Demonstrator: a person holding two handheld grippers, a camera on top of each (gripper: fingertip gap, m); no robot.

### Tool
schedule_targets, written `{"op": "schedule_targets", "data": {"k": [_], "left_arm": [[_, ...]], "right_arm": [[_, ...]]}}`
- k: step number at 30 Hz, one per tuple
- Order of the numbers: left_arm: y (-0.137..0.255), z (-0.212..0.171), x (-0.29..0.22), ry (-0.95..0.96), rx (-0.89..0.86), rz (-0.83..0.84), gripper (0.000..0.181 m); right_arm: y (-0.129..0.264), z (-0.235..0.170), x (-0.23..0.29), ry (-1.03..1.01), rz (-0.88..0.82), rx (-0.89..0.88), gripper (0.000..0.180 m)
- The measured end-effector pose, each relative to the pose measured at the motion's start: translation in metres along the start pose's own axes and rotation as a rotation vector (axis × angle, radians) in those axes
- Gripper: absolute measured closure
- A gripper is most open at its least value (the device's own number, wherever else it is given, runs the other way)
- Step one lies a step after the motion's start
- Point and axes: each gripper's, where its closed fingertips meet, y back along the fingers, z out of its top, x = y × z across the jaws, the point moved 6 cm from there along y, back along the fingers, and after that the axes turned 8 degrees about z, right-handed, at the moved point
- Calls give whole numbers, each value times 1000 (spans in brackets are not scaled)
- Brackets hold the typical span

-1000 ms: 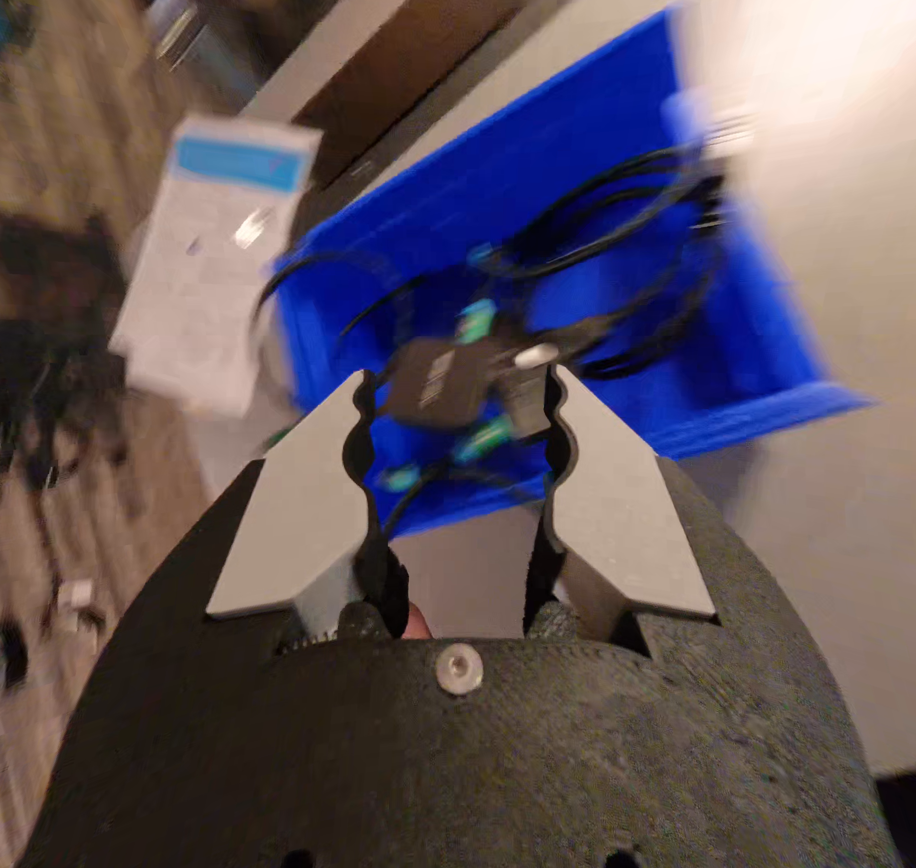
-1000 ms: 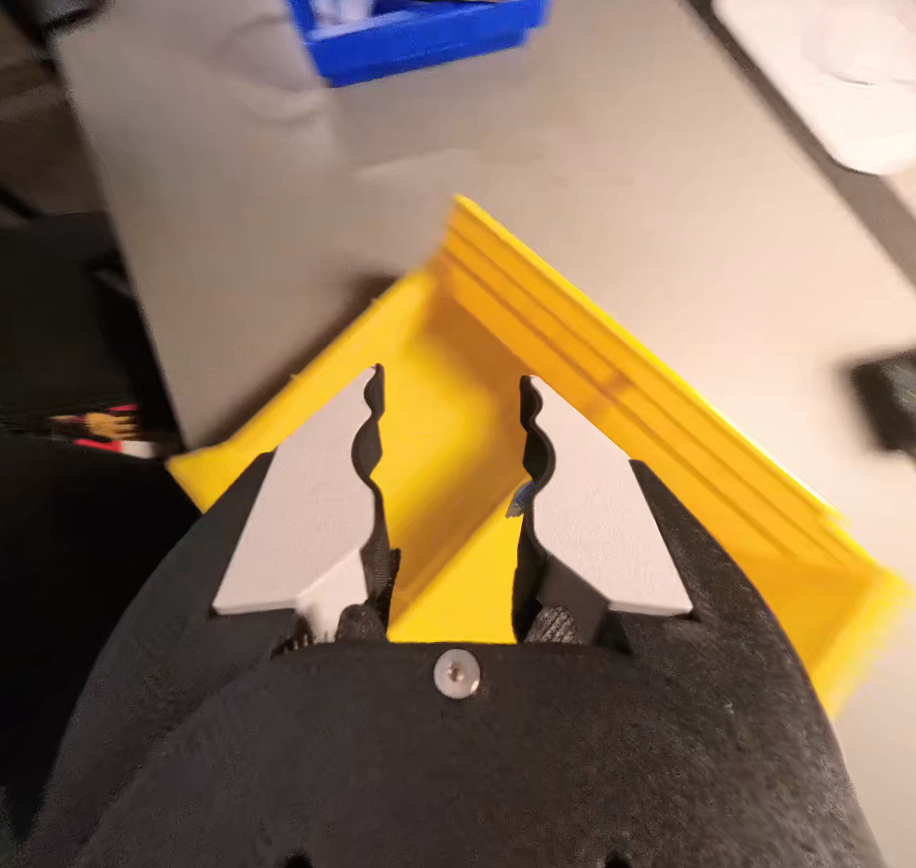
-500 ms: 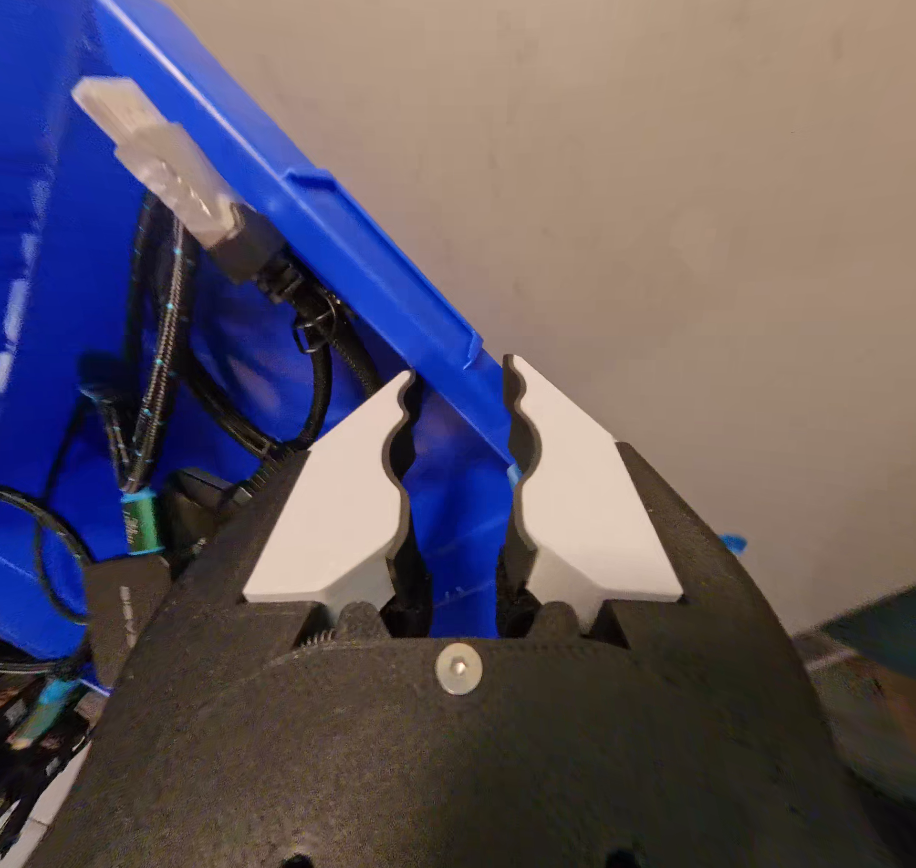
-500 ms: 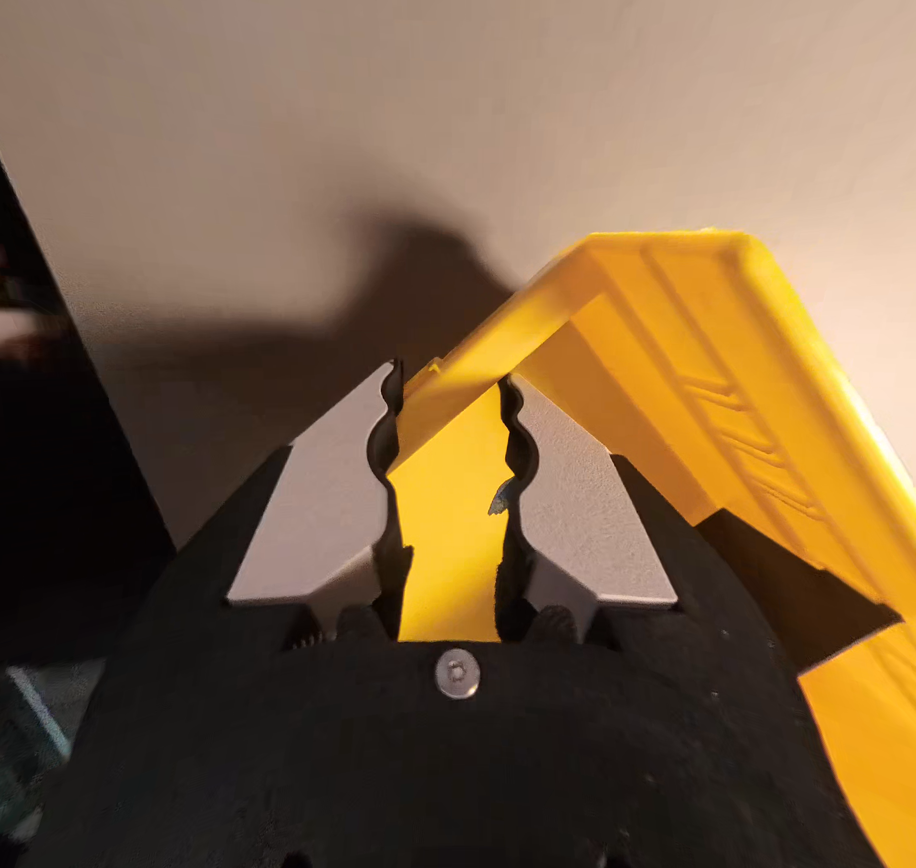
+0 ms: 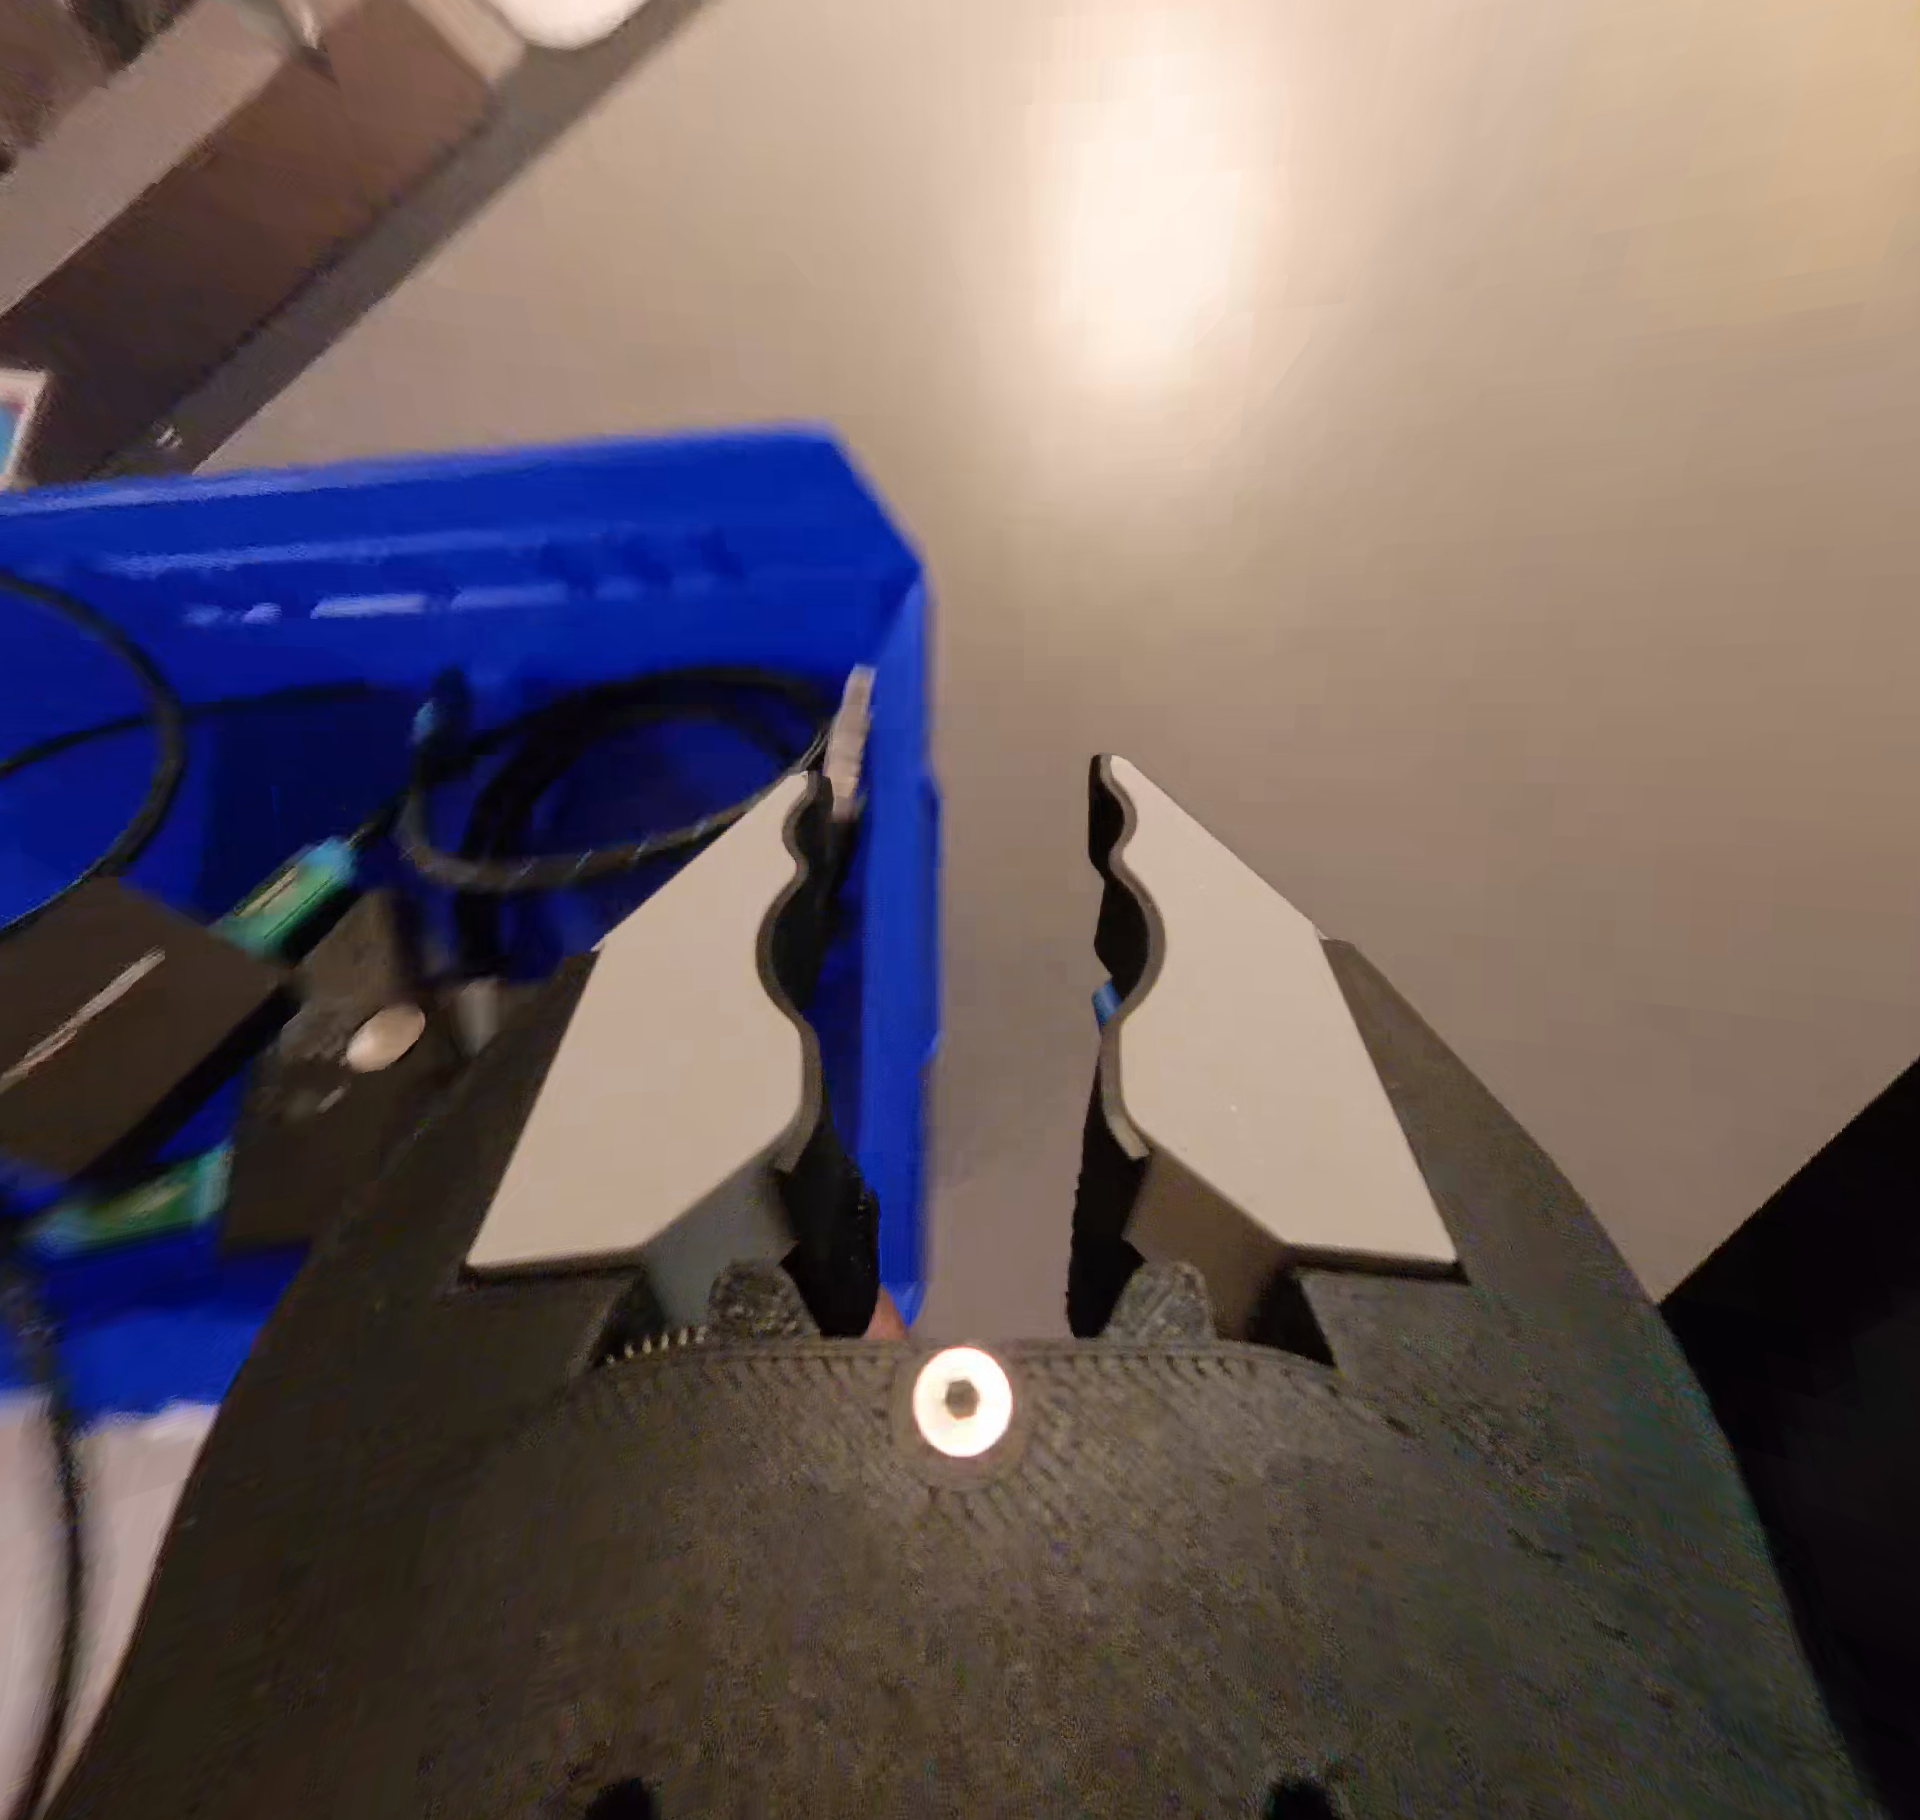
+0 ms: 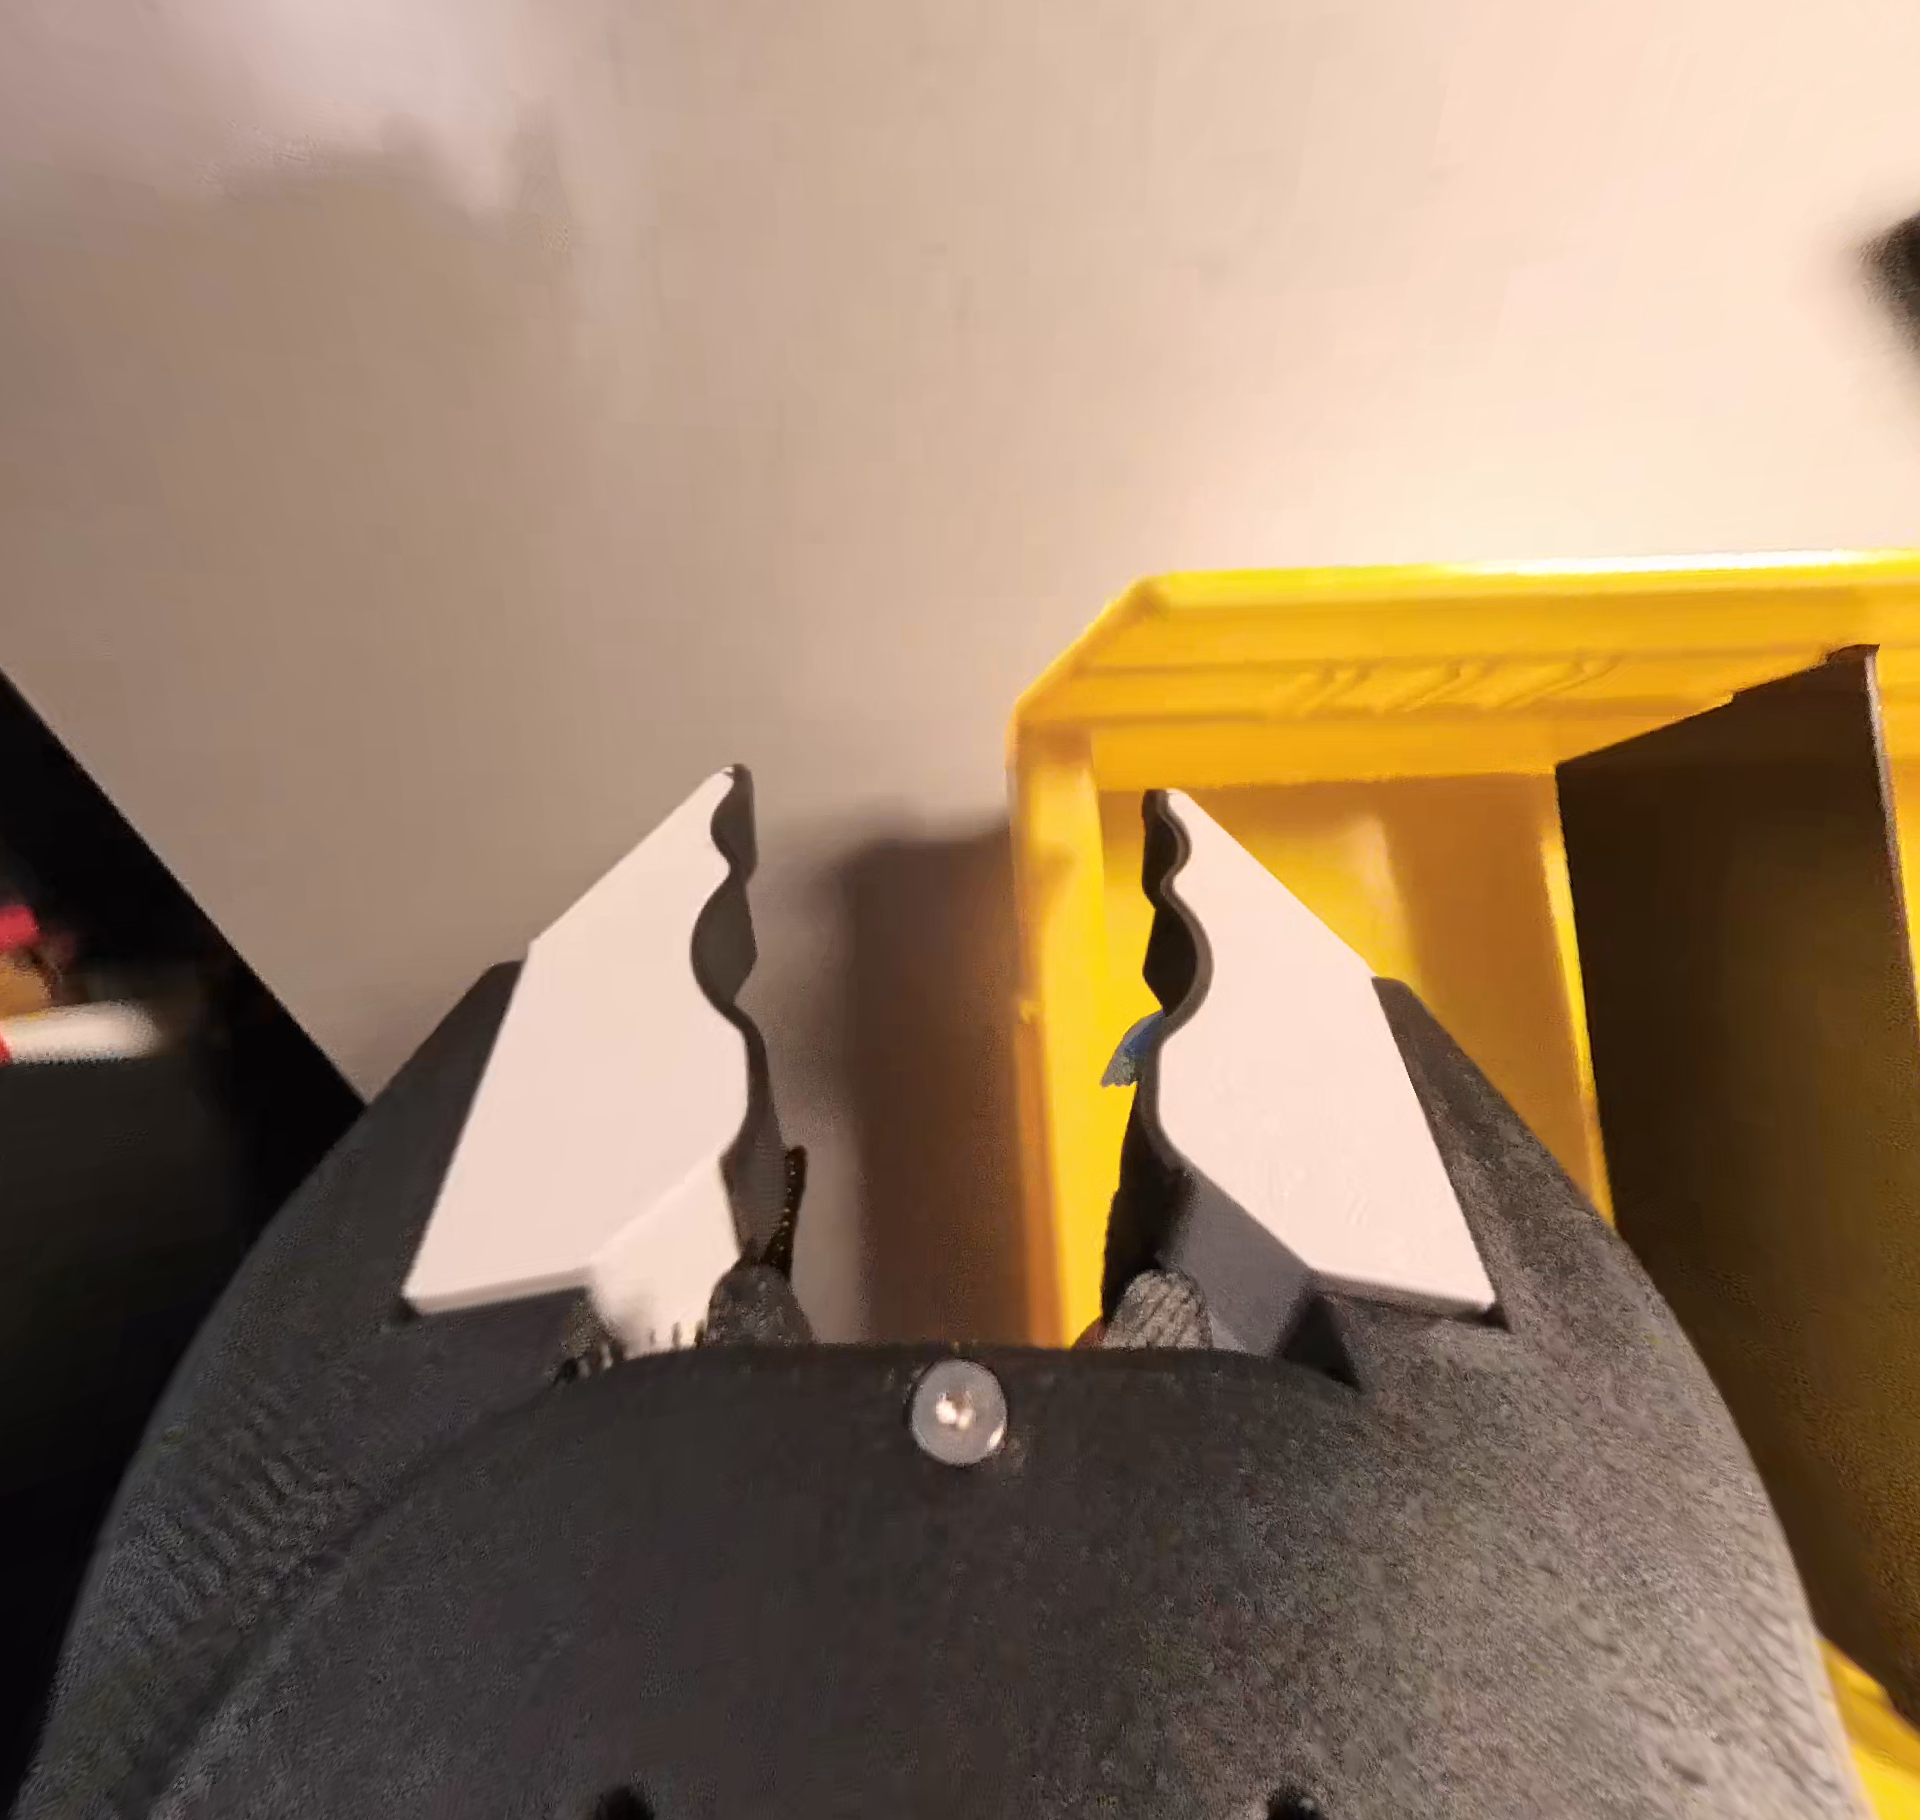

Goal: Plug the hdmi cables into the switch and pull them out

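In the left wrist view a blue bin [image 5: 436,544] sits at the left and holds a black HDMI switch [image 5: 114,1022], coiled black cables [image 5: 582,856] with green-taped plugs [image 5: 291,887] and a silver-tipped plug [image 5: 847,742] leaning on its right wall. My left gripper [image 5: 951,773] is open and empty, hanging over the bin's right wall and the bare table. In the right wrist view my right gripper [image 6: 940,783] is open and empty, beside the left wall of a yellow bin [image 6: 1455,627].
The beige table [image 5: 1351,420] stretches ahead of both grippers. A dark flat panel [image 6: 1745,939] stands inside the yellow bin. The table's edge and dark floor show at the left [image 6: 125,939]. Boxes and furniture [image 5: 208,160] lie beyond the table's far edge. There is about 40 cm between the tips of the two grippers.
Both grippers have opened wider and swung. The left one has moved from over the blue bin's wall towards the table on its right. The right one has shifted left, off the yellow bin's corner.
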Motion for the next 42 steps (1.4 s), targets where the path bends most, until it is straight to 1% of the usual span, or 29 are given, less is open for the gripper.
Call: {"op": "schedule_targets", "data": {"k": [1,4,9,11,12,14,15,16,19,20,21,22,24,28,29,30,31,32,34,35,37,38,40,41,42], "left_arm": [[-6,8,-5,52,-54,-31,130],[-28,26,-11,205,-164,-70,130],[-60,49,-16,415,-289,-121,124],[-71,52,-14,475,-299,-71,122],[-76,52,-10,497,-294,-18,121],[-83,52,-3,507,-307,80,126],[-85,50,0,502,-304,118,134],[-86,49,3,491,-302,153,143],[-80,41,9,467,-310,201,151],[-77,34,14,467,-290,237,147],[-76,25,18,453,-244,268,136],[-76,15,20,442,-210,277,131],[-76,-4,20,444,-167,241,129],[-70,-42,24,435,-71,244,127],[-67,-48,26,427,-71,251,126],[-61,-51,27,428,-77,249,126],[-56,-52,27,431,-87,235,123],[-49,-48,25,440,-122,226,117],[-38,-29,17,458,-227,202,116],[-36,-18,12,462,-271,199,115],[-40,3,3,469,-337,227,114],[-46,10,1,473,-344,264,114],[-65,20,0,480,-341,334,114],[-76,21,1,483,-328,374,114],[-86,21,4,483,-303,418,115]], "right_arm": [[-3,4,3,-34,-9,-60,103],[-13,14,9,-105,-59,-186,102],[-28,21,0,-130,-191,-239,104],[-33,16,-9,-139,-232,-236,110],[-34,13,-13,-144,-246,-244,119],[-31,9,-20,-138,-277,-279,132],[-28,7,-22,-133,-288,-293,143],[-26,5,-23,-132,-281,-307,147],[-16,-4,-27,-123,-249,-347,155],[-11,-9,-29,-116,-244,-355,156],[-7,-13,-32,-113,-242,-364,159],[-2,-18,-34,-105,-230,-374,160],[6,-26,-38,-75,-195,-391,160],[20,-42,-47,-18,-159,-380,160],[23,-45,-48,-7,-151,-371,159],[25,-47,-50,-4,-146,-366,157],[27,-48,-50,-10,-142,-368,151],[28,-47,-49,-17,-135,-380,144],[27,-41,-46,-44,-144,-416,132],[24,-36,-45,-59,-156,-429,121],[16,-27,-44,-97,-196,-455,105],[11,-22,-45,-119,-221,-467,101],[4,-16,-48,-165,-293,-477,104],[2,-15,-51,-179,-332,-467,108],[0,-16,-53,-186,-359,-457,116]]}}
